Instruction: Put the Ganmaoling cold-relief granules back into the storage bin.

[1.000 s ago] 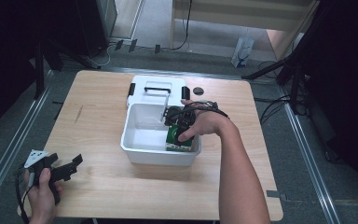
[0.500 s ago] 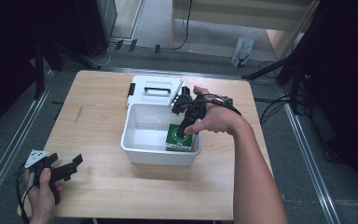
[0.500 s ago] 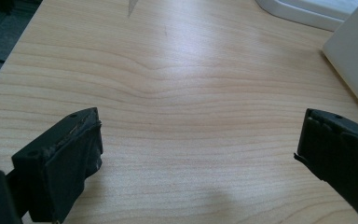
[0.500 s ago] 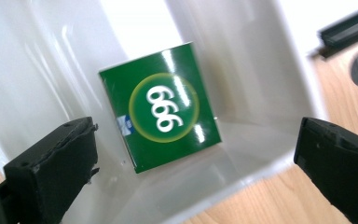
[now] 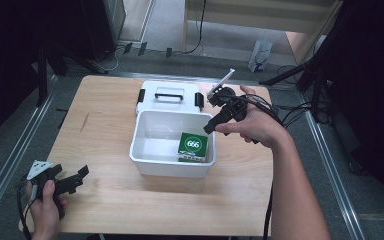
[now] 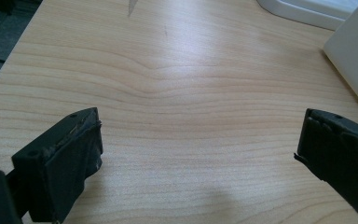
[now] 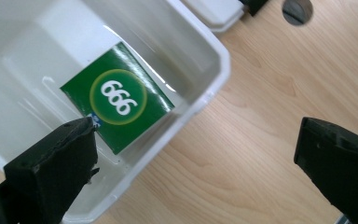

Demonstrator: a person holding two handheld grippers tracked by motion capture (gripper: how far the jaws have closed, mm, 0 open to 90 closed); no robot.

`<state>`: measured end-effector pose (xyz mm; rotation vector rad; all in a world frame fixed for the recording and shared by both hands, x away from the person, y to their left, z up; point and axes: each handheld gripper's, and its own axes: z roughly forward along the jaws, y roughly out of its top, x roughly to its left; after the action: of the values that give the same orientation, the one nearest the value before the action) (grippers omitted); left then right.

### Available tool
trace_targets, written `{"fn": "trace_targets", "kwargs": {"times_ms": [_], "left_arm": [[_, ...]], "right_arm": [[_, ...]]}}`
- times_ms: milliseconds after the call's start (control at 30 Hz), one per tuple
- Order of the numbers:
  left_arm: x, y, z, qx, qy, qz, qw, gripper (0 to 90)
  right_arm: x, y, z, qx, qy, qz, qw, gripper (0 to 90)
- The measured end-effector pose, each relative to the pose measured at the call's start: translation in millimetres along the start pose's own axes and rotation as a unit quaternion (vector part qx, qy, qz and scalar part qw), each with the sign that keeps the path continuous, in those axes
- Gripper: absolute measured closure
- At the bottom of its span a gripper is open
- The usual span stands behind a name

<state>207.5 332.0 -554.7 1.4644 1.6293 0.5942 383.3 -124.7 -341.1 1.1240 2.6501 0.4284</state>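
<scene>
Green box [image 5: 193, 146] marked 666 lies inside the white bin [image 5: 145, 166], lower right corner of the bin in the high view, frame centre; in the right gripper view it sits upper left, flat on the bin floor against the near wall; right gripper [image 5: 215, 122] hangs above the bin's right rim, right of centre in the high view, jaws wide apart, having just been opening, nothing between them, box free of the pads; so placing step looks done, release finished, hand clear of the bin; left gripper [image 5: 77, 176] rests at lower left of the high view on the wooden table [image 5: 105, 125], jaws apart and empty, bare wood between them in the left gripper view; white lid [image 5: 169, 93] with black handle lies flat just behind the bin, upper centre; next move probably closing up: one gripper must get to the lid, pinch it at the handle or an edge, carry it over the bin and seat it square; the latches need lining up; bin may slide, other gripper could steady it.
</scene>
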Motion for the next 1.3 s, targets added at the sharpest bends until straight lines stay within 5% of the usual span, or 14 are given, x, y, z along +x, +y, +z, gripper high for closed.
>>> {"fn": "trace_targets", "kwargs": {"times_ms": [267, 467, 700, 933, 1300], "left_arm": [[-0.1, 0.0, 0.1, 0.0, 0.0, 0.0, 1.0, 0.6], [-0.3, -0.1, 0.0, 0.0, 0.0, -0.001, 1.0, 0.6], [-0.2, -0.1, -0.1, 0.001, 0.0, 0.001, 1.0, 0.6], [-0.3, -0.1, -0.1, 0.001, 0.001, 0.001, 1.0, 0.6], [-0.3, -0.1, -0.1, 0.001, 0.001, 0.001, 1.0, 0.6]], "right_arm": [[-17.8, -15.9, 0.1, 0.014, -0.016, 0.067, 0.9975, 0.0], [-30.5, -32.7, 4.3, 0.026, -0.033, 0.121, 0.9918, 0.0], [-40.6, -50.2, 8.7, 0.032, -0.038, 0.145, 0.9881, 0.0], [-56.0, -78.9, 15.1, 0.034, -0.048, 0.188, 0.9804, 0.0], [-65.8, -117.6, 24.4, 0.025, -0.051, 0.225, 0.9727, 0.0]]}}
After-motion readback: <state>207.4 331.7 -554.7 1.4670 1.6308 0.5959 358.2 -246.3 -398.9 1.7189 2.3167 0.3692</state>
